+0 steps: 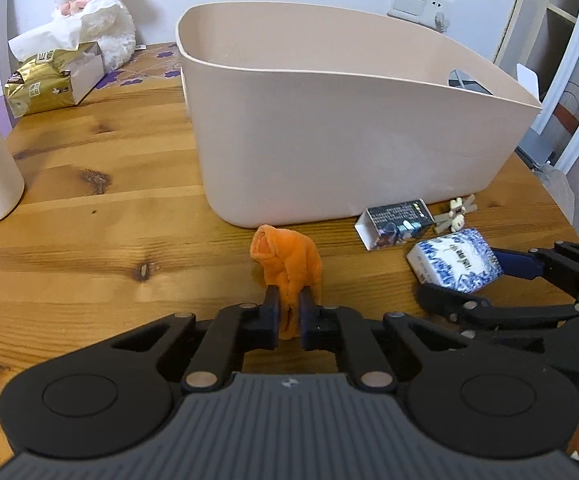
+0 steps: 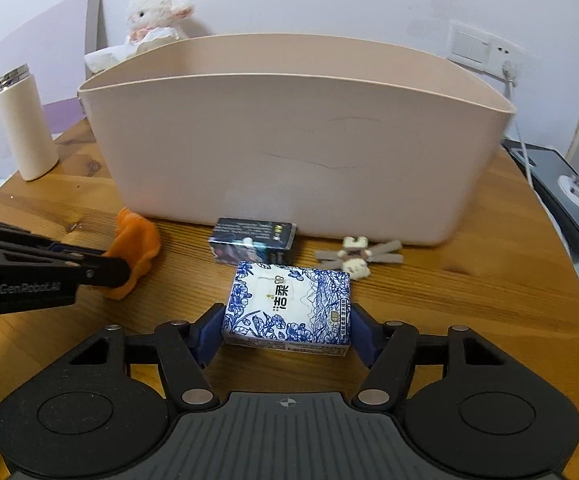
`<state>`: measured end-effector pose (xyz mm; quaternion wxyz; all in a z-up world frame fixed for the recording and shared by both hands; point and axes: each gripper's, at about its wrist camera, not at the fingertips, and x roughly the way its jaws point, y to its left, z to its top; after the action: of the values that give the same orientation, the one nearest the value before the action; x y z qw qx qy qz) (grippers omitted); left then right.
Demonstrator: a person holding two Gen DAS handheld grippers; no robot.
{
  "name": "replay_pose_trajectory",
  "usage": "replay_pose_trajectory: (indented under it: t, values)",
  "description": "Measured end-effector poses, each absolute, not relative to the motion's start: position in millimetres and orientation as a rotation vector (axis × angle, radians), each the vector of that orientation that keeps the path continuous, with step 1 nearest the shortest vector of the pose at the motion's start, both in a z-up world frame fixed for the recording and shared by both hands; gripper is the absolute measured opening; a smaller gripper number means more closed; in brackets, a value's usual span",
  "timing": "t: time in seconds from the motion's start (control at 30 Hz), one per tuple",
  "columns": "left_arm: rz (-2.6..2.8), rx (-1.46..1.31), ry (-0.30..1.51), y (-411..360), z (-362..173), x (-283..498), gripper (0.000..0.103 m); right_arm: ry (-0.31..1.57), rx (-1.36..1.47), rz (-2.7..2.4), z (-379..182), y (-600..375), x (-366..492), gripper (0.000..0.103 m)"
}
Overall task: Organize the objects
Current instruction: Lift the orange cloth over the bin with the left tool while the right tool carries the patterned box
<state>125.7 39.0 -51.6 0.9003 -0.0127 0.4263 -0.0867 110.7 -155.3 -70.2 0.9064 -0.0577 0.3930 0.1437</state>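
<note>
A wooden table holds a beige bin. Left gripper pinches an orange cloth; right gripper clamps a tissue pack. Neither is binned yet; a dark box and small toy wait outside.

A: What sits low in the centre of the frame?

B: The right claw, its pads closed on a blue-and-white tissue pack above the wooden tabletop.

A: And at the left edge?

B: The left claw pinches an orange cloth. Behind, a beige bin; just before it lie a dark small box and a little toy figure.
</note>
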Motion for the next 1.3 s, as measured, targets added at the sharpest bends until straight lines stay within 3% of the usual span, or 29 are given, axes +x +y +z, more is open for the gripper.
replay_pose_trajectory:
  t: [0.73, 1.3]
  values:
    - [-0.215, -0.04, 0.682, 37.6, 27.3, 87.1, 0.01, 0.529, -0.04, 0.201, 15.2, -203.2, 76.7, 0.061]
    - [-0.153, 0.011, 0.518, 32.7, 86.3, 133.9, 0.01, 0.389, -0.039, 0.185, 60.0, -193.2, 119.7, 0.061]
